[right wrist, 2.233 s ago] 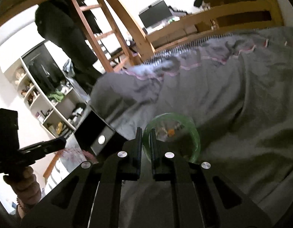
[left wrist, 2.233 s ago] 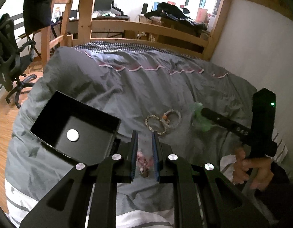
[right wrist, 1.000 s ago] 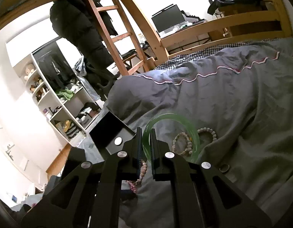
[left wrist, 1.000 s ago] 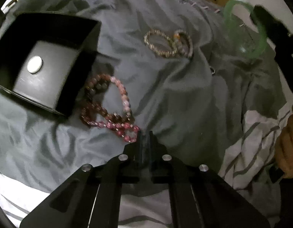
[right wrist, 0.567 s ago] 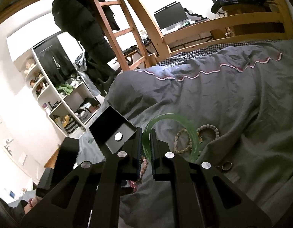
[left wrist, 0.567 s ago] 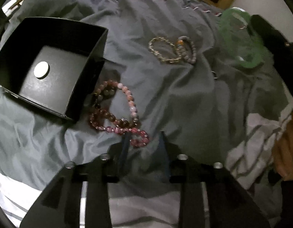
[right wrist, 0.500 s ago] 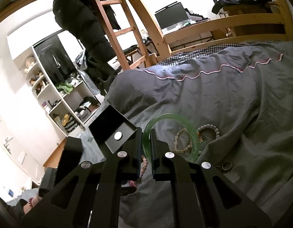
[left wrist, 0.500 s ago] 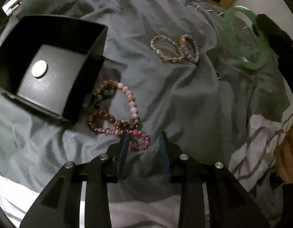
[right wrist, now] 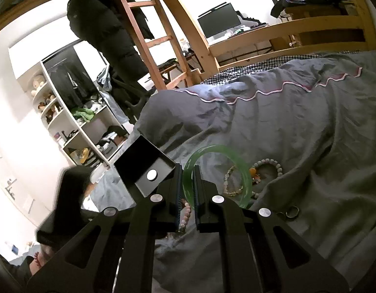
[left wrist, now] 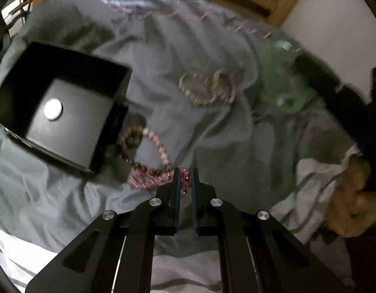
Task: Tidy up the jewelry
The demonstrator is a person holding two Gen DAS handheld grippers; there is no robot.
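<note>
An open black box [left wrist: 63, 119] with a white disc inside lies on the grey duvet at left; it also shows in the right wrist view [right wrist: 146, 168]. Pink and brown bead bracelets [left wrist: 148, 156] lie beside its right wall. My left gripper [left wrist: 184, 183] is shut on the pink bead bracelet at its near end. Two pale bead bracelets [left wrist: 207, 90] lie farther back and show in the right wrist view [right wrist: 251, 178]. My right gripper [right wrist: 187, 185] is shut on a green bangle [right wrist: 217, 173], held above the duvet; the bangle shows blurred in the left wrist view [left wrist: 283, 83].
A small ring [right wrist: 291, 211] lies on the duvet [left wrist: 188, 48] near the right gripper. A wooden bed frame [right wrist: 285, 34] and ladder [right wrist: 148, 39] stand behind. A white wall [left wrist: 334, 24] borders the bed on the right. White shelves [right wrist: 78, 131] stand beyond the bed.
My left gripper opened, moved forward over the pink beads and closed on them. The right gripper kept holding the green bangle, nearly still above the duvet.
</note>
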